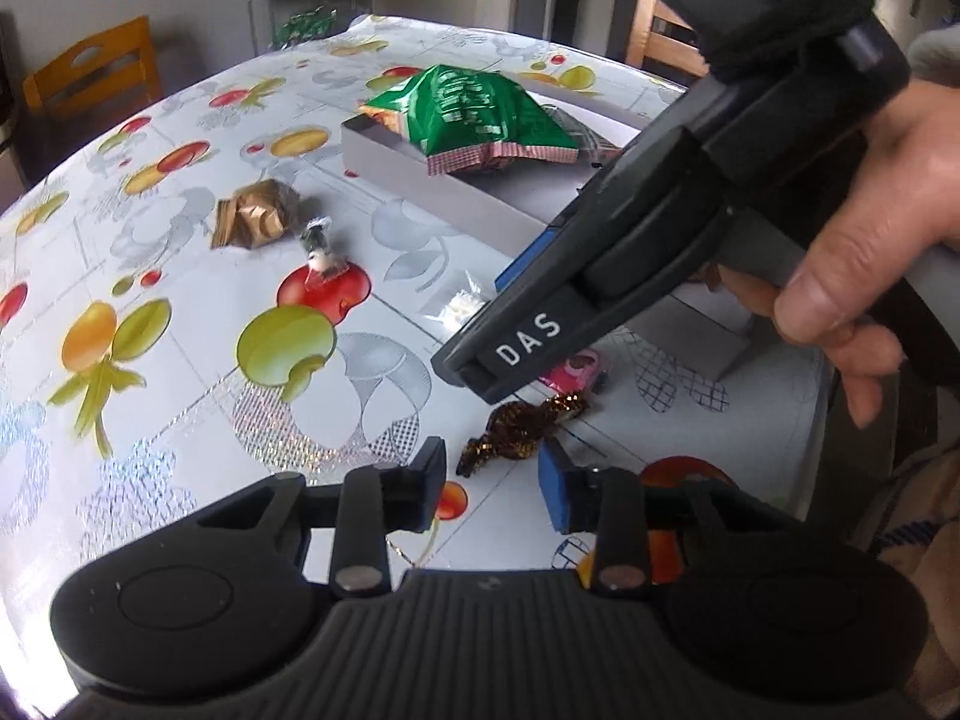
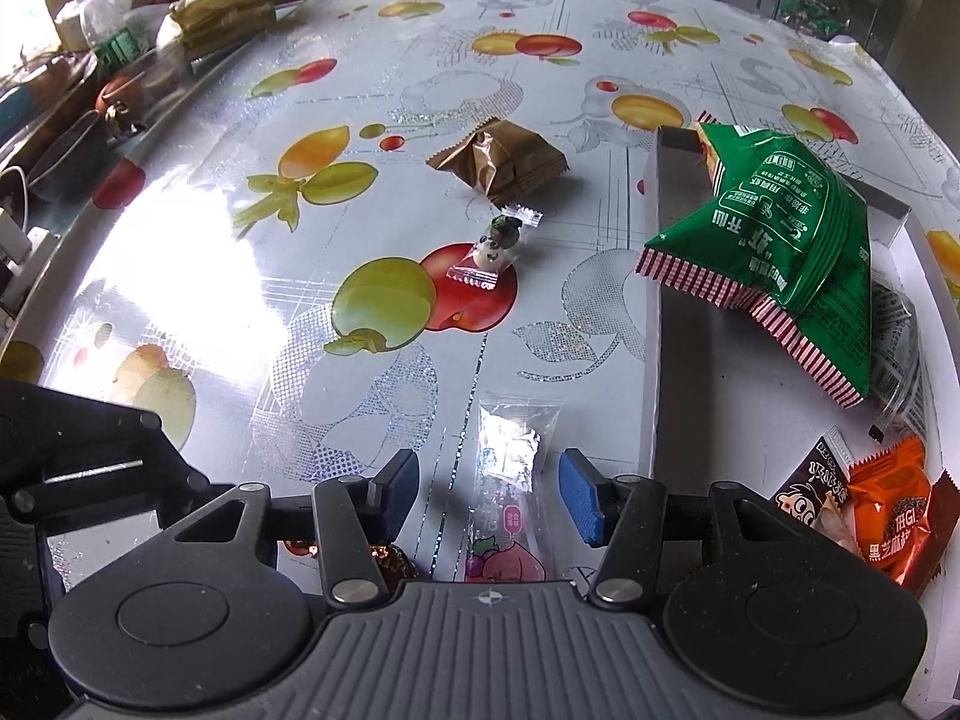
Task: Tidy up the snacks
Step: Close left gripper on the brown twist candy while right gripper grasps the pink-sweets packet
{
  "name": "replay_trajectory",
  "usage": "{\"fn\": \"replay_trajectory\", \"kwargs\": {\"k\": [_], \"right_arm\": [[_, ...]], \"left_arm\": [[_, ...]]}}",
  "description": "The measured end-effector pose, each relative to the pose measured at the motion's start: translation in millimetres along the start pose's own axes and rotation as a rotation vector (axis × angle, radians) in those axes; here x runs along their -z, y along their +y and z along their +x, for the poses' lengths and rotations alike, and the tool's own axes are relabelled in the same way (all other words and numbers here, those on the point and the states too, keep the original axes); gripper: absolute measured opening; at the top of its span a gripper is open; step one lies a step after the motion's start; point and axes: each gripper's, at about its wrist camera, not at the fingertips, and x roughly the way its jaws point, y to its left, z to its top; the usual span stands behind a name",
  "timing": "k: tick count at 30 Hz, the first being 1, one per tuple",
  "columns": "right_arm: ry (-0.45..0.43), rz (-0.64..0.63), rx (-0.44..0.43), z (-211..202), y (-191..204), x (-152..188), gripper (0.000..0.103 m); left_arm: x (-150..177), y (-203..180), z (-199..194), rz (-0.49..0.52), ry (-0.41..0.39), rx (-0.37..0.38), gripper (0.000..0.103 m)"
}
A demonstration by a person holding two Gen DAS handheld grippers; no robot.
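Observation:
My left gripper [image 1: 492, 486] is open, just above the table, with a gold-brown foil candy [image 1: 519, 429] lying between and just beyond its fingertips. My right gripper [image 2: 489, 495] is open over a clear-wrapped pink sweet [image 2: 510, 480], which lies between its fingers; the right gripper also shows in the left wrist view [image 1: 474, 360]. A white box [image 2: 654, 312] holds a green snack bag [image 2: 780, 240], an orange packet [image 2: 888, 510] and a brown packet [image 2: 810, 486]. A brown wrapped snack [image 2: 504, 162] and a panda candy [image 2: 495, 249] lie on the table.
The table has a fruit-print cloth [image 2: 372, 210]. Clutter of boxes and jars [image 2: 120, 42] lines its far left edge. A yellow chair [image 1: 90, 72] and a wire rack with snacks [image 1: 300, 6] stand beyond the table.

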Motion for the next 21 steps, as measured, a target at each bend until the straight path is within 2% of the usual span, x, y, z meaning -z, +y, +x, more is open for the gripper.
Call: {"fn": "replay_trajectory", "kwargs": {"k": [7,19,21], "right_arm": [[0.005,-0.012,0.007,0.7,-0.3,-2.1,0.051],[0.006,-0.051,0.027,2.0,3.4,-1.3,0.047],[0.005,-0.068,0.034,2.5,5.3,-1.2,0.044]], "left_arm": [[-1.9,-8.1,9.4,0.092,-0.007,0.033,0.033],[-1.1,-8.8,16.7,0.113,-0.015,0.049,0.033],[-0.4,-9.4,16.0,0.12,-0.017,0.049,0.027]]}}
